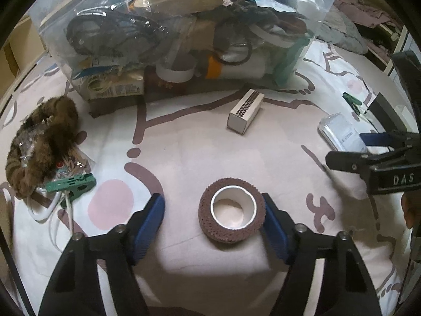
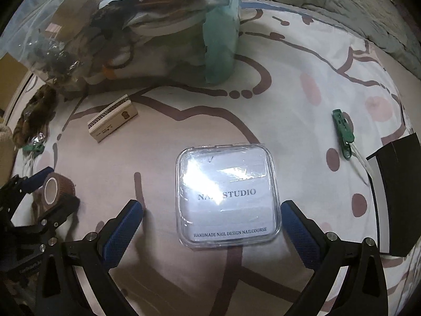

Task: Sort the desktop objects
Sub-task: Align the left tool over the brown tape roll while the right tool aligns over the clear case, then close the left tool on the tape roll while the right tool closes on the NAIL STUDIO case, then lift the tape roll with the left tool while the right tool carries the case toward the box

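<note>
Left gripper [image 1: 213, 220] straddles the tape roll [image 1: 231, 210]. The roll lies flat on the printed sheet [image 1: 184, 137], bore pointing up, so it has no long axis to line up with — any grip across its width should serve. It sits off-centre in the jaws: its right side touches, or all but touches, the right pad [image 1: 273, 226], while a clear strip of sheet shows between its left side and the left pad [image 1: 148, 223]. Jaws are partly open and hold nothing yet. Right gripper [image 2: 211, 233] is spread wide either side of the clear nail case [image 2: 227, 194], which lies flat, label up. The case's near half lies between the pads, nearer the right pad with the gap there narrow — no contact seen, nothing held. Judgement: the roll is the left hand's, the case the right's, each directly ahead of its own jaws and well apart from the other pair. The matchbox [image 1: 244, 112] lies farther off, unclaimed, its long axis running diagonally away from the left jaws.
</note>
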`<state>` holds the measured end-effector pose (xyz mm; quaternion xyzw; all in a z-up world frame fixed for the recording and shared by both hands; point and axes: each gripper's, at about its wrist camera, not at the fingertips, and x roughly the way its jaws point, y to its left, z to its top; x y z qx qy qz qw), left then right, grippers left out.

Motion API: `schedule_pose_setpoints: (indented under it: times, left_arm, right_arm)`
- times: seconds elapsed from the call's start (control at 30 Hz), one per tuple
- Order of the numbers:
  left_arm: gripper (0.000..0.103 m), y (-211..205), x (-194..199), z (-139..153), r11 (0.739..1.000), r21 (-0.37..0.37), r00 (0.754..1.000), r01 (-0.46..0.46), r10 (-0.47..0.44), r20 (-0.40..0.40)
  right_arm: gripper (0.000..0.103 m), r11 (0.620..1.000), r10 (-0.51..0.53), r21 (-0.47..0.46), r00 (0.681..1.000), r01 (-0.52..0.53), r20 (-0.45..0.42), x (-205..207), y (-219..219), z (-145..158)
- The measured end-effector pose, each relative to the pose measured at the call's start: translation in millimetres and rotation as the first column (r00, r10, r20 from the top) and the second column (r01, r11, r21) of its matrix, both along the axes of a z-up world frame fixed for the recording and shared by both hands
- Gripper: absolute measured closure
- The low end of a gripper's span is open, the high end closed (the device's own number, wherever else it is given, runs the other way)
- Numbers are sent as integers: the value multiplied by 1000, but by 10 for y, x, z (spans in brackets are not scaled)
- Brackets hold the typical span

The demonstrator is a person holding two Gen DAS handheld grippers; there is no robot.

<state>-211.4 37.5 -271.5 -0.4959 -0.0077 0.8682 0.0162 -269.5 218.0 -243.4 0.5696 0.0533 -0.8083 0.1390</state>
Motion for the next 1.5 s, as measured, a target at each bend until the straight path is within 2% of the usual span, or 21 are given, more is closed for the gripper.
schedule_pose_setpoints:
  times: [0.13,0.17,0.2,0.33,0.73,1.03,1.1,1.5]
  left_arm:
    - [41,46,26,24,999,-11,999,38,-38,-6]
    - [44,58,40,31,999,-13,999,46,-46,-8]
    - [48,70,41,39,998,-13,998,55,-55,-9]
    - [58,77,54,92,997,-1,997,79,-79,-12]
    - [59,17,60,325,997,-19,996,76,-77,-42]
    - [59,-153,108,588,999,-9,995,47,-47,-86]
    - [59,-191,115,664,999,-13,994,40,-41,-97]
    - [59,-456,187,1118,999,23,984,-27,31,-177]
  right_arm:
    - [0,998,-3,64,1000,3,-12,-48,-39,-2]
    - [9,996,-2,85,1000,4,-16,-56,-49,-1]
    - [26,995,3,97,1000,-1,-19,-63,-59,4]
    - [27,995,12,101,1000,-12,-4,-95,-61,32]
    - [27,993,43,109,998,-37,-46,-34,-135,284]
    - [27,998,58,20,992,-56,-108,192,-298,625]
    - [27,998,63,-1,990,-63,-124,126,-318,672]
    - [27,985,58,-146,971,-94,-231,290,-366,1331]
